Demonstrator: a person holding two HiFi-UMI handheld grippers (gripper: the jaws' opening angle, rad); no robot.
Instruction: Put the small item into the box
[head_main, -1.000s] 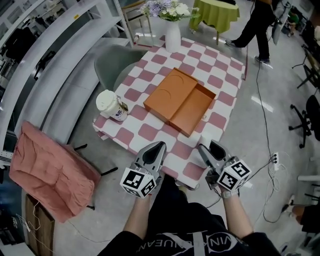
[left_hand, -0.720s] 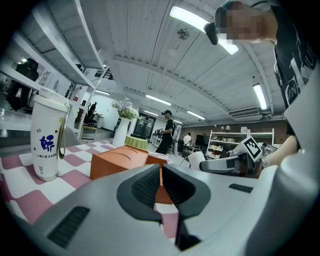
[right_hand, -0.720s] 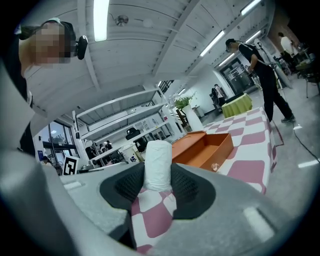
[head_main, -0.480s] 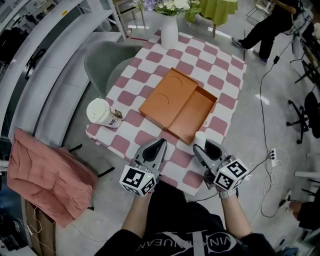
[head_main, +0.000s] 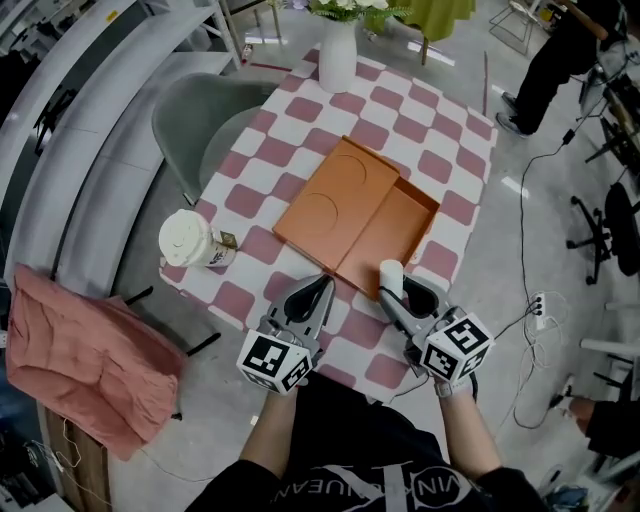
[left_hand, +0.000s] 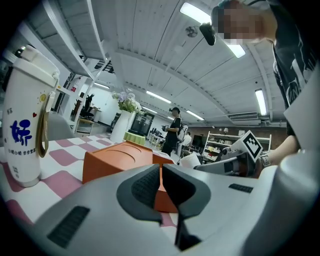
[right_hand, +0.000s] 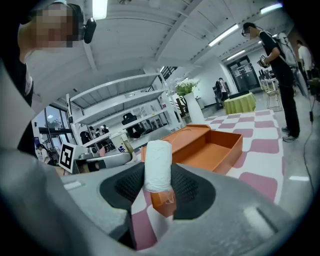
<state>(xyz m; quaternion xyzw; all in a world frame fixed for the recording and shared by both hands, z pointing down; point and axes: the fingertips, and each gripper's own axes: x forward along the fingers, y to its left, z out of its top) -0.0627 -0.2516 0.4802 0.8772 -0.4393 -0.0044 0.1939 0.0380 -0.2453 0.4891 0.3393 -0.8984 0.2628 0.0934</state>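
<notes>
Right tongs (head_main: 400, 292) are clamped on the roll (right_hand: 158, 167), a small white cylinder standing upright between the pads. It hangs just short of the near corner of the orange box (head_main: 388, 232), about centre frame in the head view. Left tongs (head_main: 312, 297) are pressed together with nothing in them, lower centre, right beside the other pair.

For the drop I'd carry the roll forward over the open tray half, which is the right side of the box (the left half looks like a lid with round dents). Get it well past the near wall, lower it, and only then let go. The pads hold the lower part of the roll, so I reckon it could tip if it clips the rim.

The head view gives the layout: box on the checkered surface (head_main: 440, 120), cup (head_main: 188, 240) at the left edge, vase (head_main: 337, 60) up top. It doesn't show the grip, though. The right gripper view does, with a pad on each side of the roll and the tray open behind. The left gripper view shows its own jaws closed and the box's lid side.
</notes>
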